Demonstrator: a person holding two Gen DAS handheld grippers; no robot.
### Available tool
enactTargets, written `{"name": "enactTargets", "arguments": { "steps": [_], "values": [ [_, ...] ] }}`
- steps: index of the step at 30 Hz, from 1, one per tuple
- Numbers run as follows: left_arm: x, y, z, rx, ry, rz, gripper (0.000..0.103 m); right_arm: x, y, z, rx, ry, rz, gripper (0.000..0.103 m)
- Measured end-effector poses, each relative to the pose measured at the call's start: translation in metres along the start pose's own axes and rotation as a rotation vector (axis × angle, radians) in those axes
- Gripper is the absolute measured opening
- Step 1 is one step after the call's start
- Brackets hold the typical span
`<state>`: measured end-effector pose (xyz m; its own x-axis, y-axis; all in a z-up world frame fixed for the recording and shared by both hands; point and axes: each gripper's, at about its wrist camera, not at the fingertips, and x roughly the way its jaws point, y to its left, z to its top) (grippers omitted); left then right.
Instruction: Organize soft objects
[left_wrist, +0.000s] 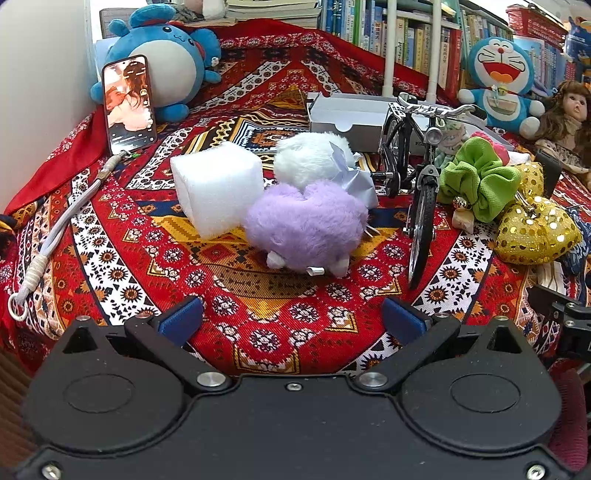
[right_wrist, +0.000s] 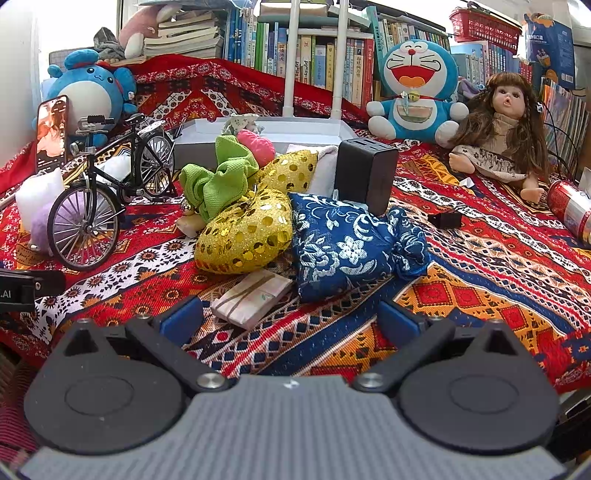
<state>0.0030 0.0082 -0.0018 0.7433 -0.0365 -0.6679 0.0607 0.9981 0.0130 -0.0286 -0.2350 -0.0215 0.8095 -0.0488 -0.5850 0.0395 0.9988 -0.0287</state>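
In the left wrist view a purple fluffy plush (left_wrist: 306, 227) lies on the patterned cloth, touching a white foam cube (left_wrist: 218, 186) and a white fluffy plush (left_wrist: 314, 157) behind it. My left gripper (left_wrist: 291, 319) is open and empty, just short of the purple plush. In the right wrist view a blue floral pouch (right_wrist: 351, 247), a gold sequin pouch (right_wrist: 247, 232) and a green scrunchie (right_wrist: 214, 177) lie together. My right gripper (right_wrist: 290, 319) is open and empty, in front of the blue pouch and a small wrapped packet (right_wrist: 251, 297).
A metal model bicycle (left_wrist: 417, 173) stands between the two groups. A white tray (right_wrist: 280, 129) sits behind. A phone (left_wrist: 129, 103) leans on a blue plush (left_wrist: 166, 59). A Doraemon plush (right_wrist: 413, 88), a doll (right_wrist: 506, 125), a black box (right_wrist: 367, 175) and a can (right_wrist: 570, 208) lie to the right.
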Motion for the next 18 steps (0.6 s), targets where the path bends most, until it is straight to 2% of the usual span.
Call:
{"name": "enactTargets", "arguments": {
  "steps": [12, 18],
  "values": [
    [-0.001, 0.004, -0.003, 0.01, -0.028, -0.015, 0.103, 0.0, -0.003, -0.002, -0.003, -0.014, 0.006, 0.103],
    [-0.001, 0.005, -0.006, 0.011, -0.048, -0.018, 0.103, 0.0, -0.002, -0.009, 0.004, -0.063, -0.001, 0.103]
  ]
}}
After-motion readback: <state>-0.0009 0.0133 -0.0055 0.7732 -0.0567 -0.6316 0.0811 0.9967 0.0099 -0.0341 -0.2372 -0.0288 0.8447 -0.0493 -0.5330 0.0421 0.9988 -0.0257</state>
